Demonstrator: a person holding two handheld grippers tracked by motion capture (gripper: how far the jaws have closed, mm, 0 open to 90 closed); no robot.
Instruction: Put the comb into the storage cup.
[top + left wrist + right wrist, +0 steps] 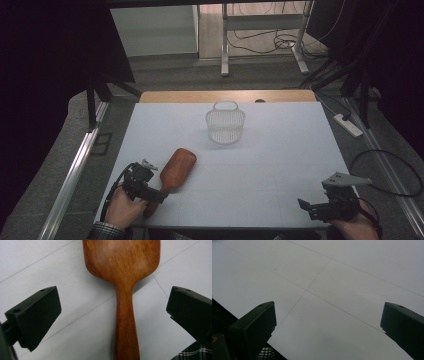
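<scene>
A wooden paddle brush [176, 171] is laid flat on the white table [260, 170] at its near left, the head pointed toward a white mesh basket [225, 125] set well apart farther back. The handle is straddled by the left gripper [113, 312], whose 2 jaws are spread wide and clear of the wood. The right gripper [320, 205] is held wide over bare table at the near right.
</scene>
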